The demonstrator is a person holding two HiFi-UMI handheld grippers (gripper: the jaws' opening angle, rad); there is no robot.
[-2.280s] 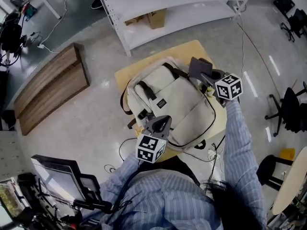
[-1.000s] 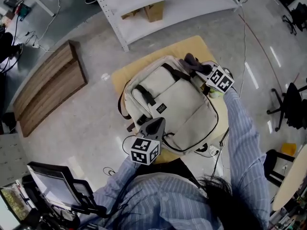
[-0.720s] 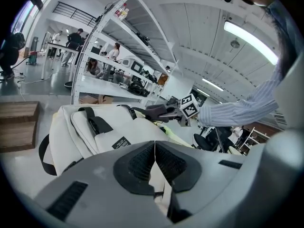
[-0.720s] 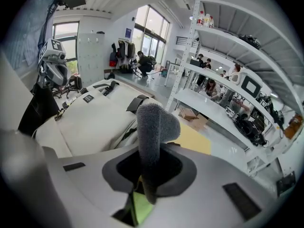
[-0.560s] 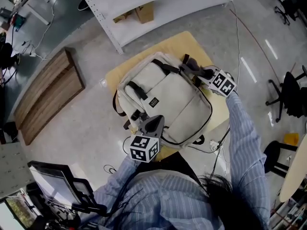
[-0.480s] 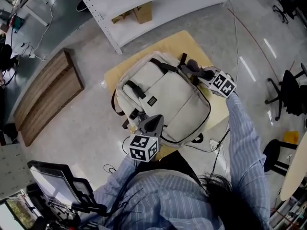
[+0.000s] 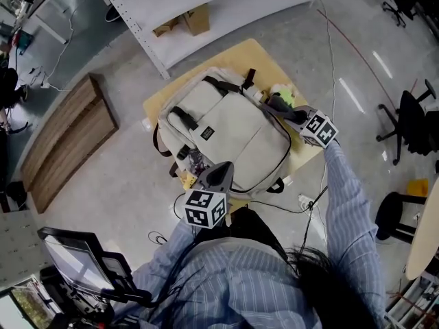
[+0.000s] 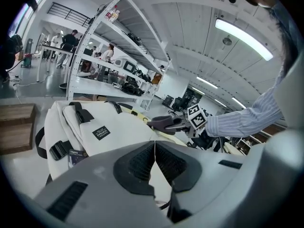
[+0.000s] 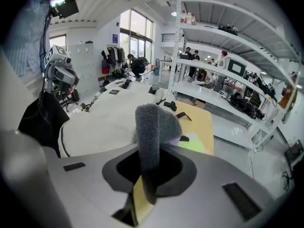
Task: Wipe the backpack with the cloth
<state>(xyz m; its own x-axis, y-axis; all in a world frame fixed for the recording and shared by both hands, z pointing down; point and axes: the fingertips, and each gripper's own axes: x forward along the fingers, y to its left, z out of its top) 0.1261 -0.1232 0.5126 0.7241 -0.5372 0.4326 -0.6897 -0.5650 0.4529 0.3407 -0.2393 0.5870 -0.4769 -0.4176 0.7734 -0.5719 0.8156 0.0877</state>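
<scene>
Cloth (image 7: 276, 103), pinched in the closed jaws of the right gripper (image 7: 291, 112), has slid from the backpack's (image 7: 226, 125) far end to its right flank by the tabletop's (image 7: 236, 52) right edge, which suggests one stroke is finishing. The left gripper (image 7: 221, 170), closed on nothing, sits at the backpack's near end.

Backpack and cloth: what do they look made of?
Backpack: cream woven fabric, probably canvas or nylon, with a matte finish. It creases softly and carries black webbing straps. Cloth: dark grey with a fuzzy pile, likely microfibre or fleece. It folds limply.
</scene>
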